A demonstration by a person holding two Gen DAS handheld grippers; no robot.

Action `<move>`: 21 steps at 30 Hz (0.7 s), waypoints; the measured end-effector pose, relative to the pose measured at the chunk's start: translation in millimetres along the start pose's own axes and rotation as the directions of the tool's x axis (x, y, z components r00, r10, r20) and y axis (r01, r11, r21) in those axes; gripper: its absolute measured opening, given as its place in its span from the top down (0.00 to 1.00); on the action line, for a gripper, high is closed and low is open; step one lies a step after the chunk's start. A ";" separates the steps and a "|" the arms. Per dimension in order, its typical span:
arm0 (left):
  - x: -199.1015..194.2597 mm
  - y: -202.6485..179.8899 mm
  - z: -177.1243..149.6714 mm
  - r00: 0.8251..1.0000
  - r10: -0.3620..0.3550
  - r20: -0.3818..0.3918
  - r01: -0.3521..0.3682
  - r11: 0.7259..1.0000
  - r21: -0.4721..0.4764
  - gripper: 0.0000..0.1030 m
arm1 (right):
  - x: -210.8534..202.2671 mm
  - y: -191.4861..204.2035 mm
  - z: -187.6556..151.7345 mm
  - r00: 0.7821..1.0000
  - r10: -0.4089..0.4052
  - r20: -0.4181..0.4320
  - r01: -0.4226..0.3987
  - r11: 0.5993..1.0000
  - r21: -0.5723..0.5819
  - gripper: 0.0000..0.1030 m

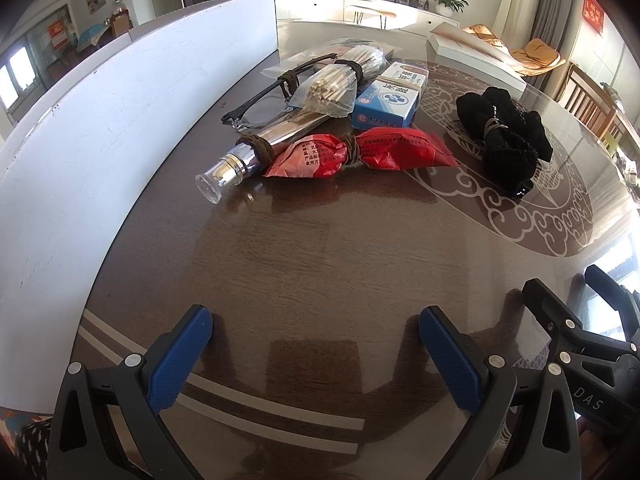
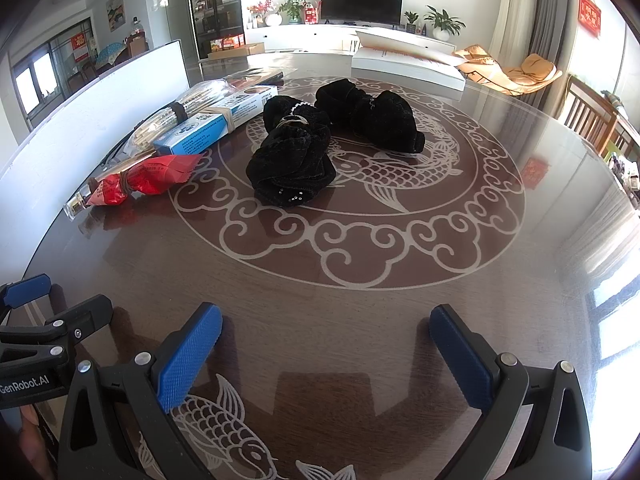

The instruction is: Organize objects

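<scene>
On the dark round table (image 1: 320, 248) lie a red snack packet (image 1: 360, 154) tied at its middle, a silver bottle (image 1: 240, 166), black glasses (image 1: 264, 98), a bag of chopsticks (image 1: 340, 80), a blue-white box (image 1: 390, 98) and black fabric bundles (image 1: 504, 136). My left gripper (image 1: 316, 340) stands open near the table's front edge, well short of them. My right gripper (image 2: 326, 344) is open too, empty, with the black bundles (image 2: 296, 156) and red packet (image 2: 140, 180) farther ahead. Each gripper shows at the other view's edge.
A white board (image 1: 80, 152) stands along the table's left side. A white flat box (image 2: 404, 64) rests at the far edge. Wooden chairs (image 2: 588, 116) stand to the right. A fish pattern (image 2: 380, 168) decorates the tabletop.
</scene>
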State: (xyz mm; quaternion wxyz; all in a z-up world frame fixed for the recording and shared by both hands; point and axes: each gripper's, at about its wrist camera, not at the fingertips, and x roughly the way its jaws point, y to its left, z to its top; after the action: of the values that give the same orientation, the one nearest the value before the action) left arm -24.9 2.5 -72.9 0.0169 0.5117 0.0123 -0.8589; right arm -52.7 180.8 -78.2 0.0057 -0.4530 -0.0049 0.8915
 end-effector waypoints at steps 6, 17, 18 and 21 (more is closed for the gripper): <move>2.6 4.2 5.5 0.999 -0.021 -0.026 0.022 0.999 0.037 0.00 | 0.2 0.0 0.0 1.000 0.000 0.000 0.000 1.000 0.000 0.00; 0.5 7.8 0.7 1.000 -0.030 -0.008 0.030 0.998 0.048 0.00 | 0.5 0.4 -0.1 1.000 0.000 0.001 0.000 1.000 0.000 0.00; 0.6 8.2 0.9 1.000 -0.030 -0.008 0.030 0.999 0.045 0.00 | 0.5 0.4 -0.1 1.000 0.000 0.001 0.000 1.000 0.000 0.00; 0.7 10.0 0.3 1.000 -0.013 -0.009 0.013 1.000 0.013 0.00 | 0.6 0.4 -0.1 1.000 0.000 0.001 0.000 1.000 0.000 0.00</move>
State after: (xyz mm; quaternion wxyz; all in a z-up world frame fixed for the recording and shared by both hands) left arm -25.0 -7.5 -73.5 0.0081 0.5156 0.0103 -0.8567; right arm -53.0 180.4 -78.7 0.0057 -0.4525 -0.0051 0.8917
